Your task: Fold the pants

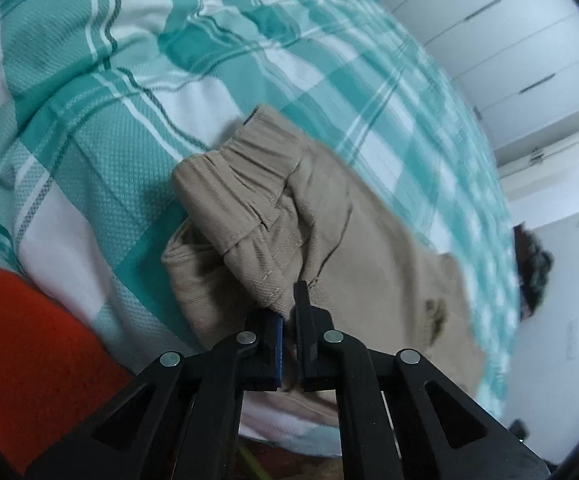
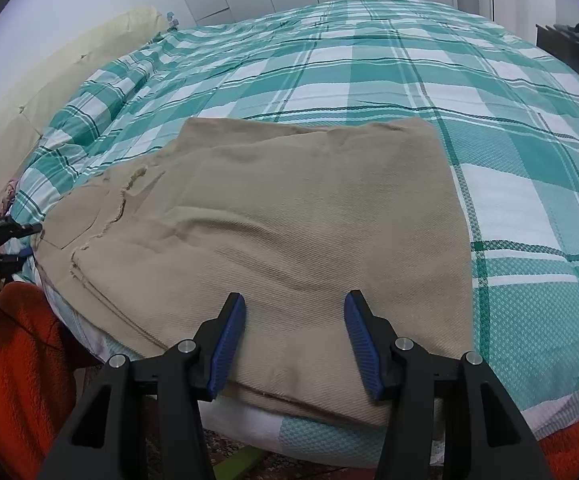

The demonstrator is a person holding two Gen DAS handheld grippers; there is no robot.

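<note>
i keep the left gripper (image 1: 287, 320) clenched on the waistband corner of the khaki pants (image 2: 281, 232), which lie partly folded on the checked bedspread (image 2: 529, 184) at the near edge. the right gripper (image 2: 295, 340) hangs released over the folded end. best practice: pinch every layer before lifting, then carry both ends evenly. the left view is blurred; the layer count stays unclear.

Pants (image 2: 289, 220) flat on bed (image 2: 529, 200), at near edge. Pillow (image 2: 69, 80) behind, far left. Left hand-held gripper (image 1: 287, 316) at pants' left end, fabric between its jaws. Right hand-held gripper (image 2: 295, 340) over pants' near edge.
</note>
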